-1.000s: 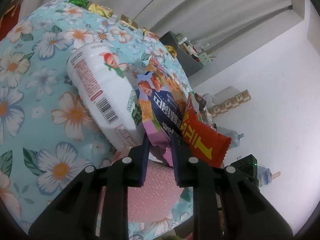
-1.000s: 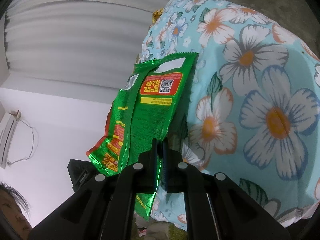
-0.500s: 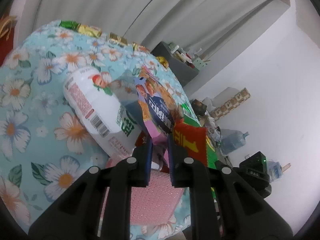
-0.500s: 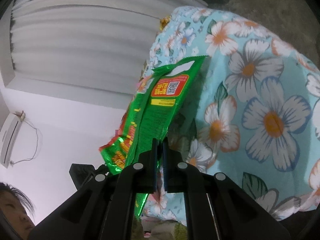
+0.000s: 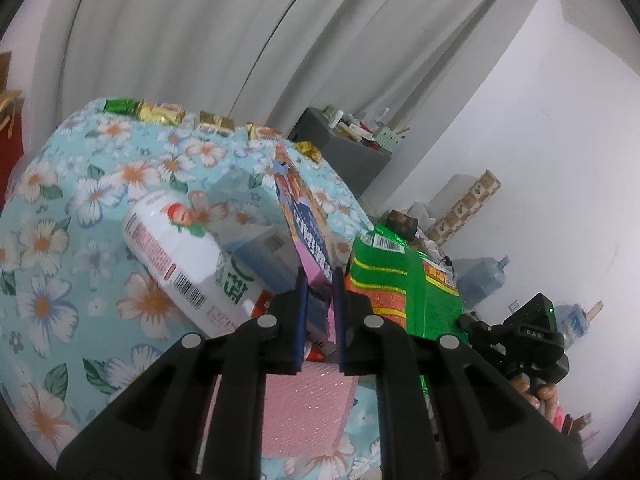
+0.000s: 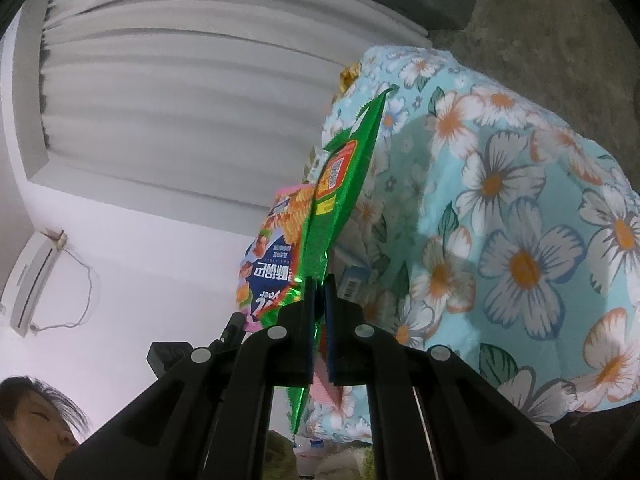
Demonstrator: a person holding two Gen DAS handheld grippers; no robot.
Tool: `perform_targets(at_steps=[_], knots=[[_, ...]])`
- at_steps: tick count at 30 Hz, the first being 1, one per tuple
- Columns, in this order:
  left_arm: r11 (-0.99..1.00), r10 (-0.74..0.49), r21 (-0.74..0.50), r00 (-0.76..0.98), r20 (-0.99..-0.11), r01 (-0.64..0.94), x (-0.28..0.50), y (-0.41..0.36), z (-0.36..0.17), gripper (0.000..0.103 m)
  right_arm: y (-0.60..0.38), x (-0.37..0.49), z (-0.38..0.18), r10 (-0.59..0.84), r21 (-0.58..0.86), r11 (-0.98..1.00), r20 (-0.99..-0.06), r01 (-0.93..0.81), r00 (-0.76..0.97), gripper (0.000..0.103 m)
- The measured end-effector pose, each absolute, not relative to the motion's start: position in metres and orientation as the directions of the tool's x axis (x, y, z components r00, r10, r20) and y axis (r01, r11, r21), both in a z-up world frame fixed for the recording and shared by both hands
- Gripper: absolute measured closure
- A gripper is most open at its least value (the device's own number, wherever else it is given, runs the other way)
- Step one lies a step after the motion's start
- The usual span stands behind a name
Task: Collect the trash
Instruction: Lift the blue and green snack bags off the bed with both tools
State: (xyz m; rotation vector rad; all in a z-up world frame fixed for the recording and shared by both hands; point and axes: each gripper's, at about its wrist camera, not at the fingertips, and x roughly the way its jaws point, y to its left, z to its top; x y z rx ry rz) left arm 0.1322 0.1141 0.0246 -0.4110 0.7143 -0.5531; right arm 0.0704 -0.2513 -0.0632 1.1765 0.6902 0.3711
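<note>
My left gripper (image 5: 319, 280) is shut on a pink and blue snack packet (image 5: 306, 216) and holds it up above the floral tablecloth (image 5: 80, 208). My right gripper (image 6: 318, 280) is shut on a green snack bag (image 6: 340, 196), held edge-on above the same cloth (image 6: 520, 200). The green bag also shows in the left wrist view (image 5: 400, 280), and the pink and blue packet shows in the right wrist view (image 6: 272, 256). A white bottle (image 5: 180, 256) lies on the cloth left of my left gripper, next to a pale blue carton (image 5: 260, 248).
A pink textured bag or mat (image 5: 304, 408) lies under my left gripper. Small gold and green wrappers (image 5: 160, 112) line the table's far edge. A dark cabinet (image 5: 340, 144) stands behind by the curtains. A person's face (image 6: 36, 420) is at lower left.
Both grippers have lifted with their packets. The pink and blue packet has turned more edge-on, and the green bag has come in close beside it, covering the red wrapper seen earlier.
</note>
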Motion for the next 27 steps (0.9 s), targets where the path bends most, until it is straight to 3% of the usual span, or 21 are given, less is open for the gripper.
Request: perform_targets(at_steps=[27], knots=[[0.818, -0.566, -0.398, 0.702, -0.432, 0.415, 0.109, 0.097, 0.060, 0.097, -0.268, 0.050, -0.037, 0.560, 0.927, 0.374, -0.247, 0.024, 0.791, 0.099]])
